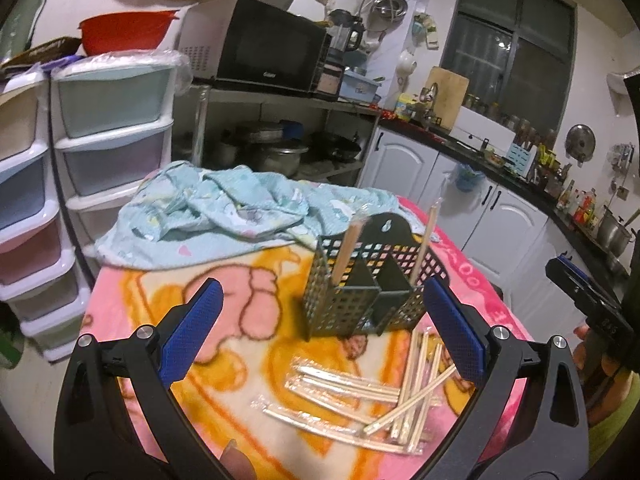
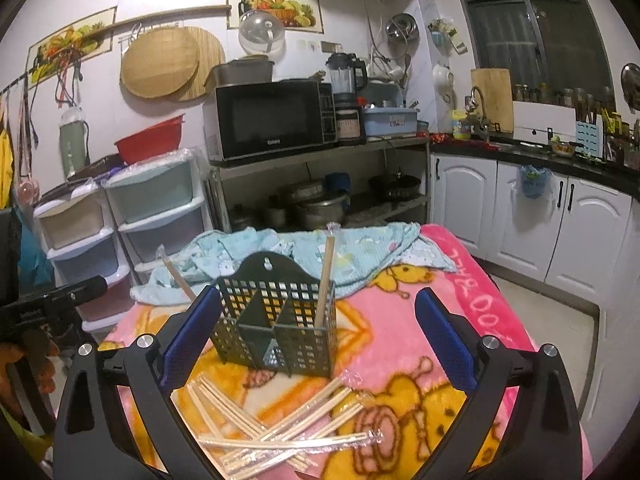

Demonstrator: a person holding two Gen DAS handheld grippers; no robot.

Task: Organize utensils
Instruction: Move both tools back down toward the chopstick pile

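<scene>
A dark perforated utensil holder [image 1: 362,280] [image 2: 276,320] with divided compartments stands on a pink cartoon blanket [image 1: 240,320] [image 2: 384,344]. Two wrapped chopstick pairs lean upright in it, one at its left [image 1: 346,250] [image 2: 176,276] and one at its right [image 1: 424,244] [image 2: 326,280]. Several more wrapped chopsticks [image 1: 372,396] [image 2: 288,436] lie loose on the blanket in front of the holder. My left gripper [image 1: 322,292] is open and empty, just short of the holder. My right gripper [image 2: 318,308] is also open and empty, its left finger beside the holder's left edge.
A crumpled light-blue cloth [image 1: 224,208] [image 2: 320,252] lies behind the holder. Plastic drawer towers [image 1: 112,128] [image 2: 156,216] stand at the left, a metal shelf with a microwave [image 1: 264,48] [image 2: 272,118] behind, white cabinets [image 2: 532,216] at the right. The other gripper [image 1: 588,300] shows at the right edge.
</scene>
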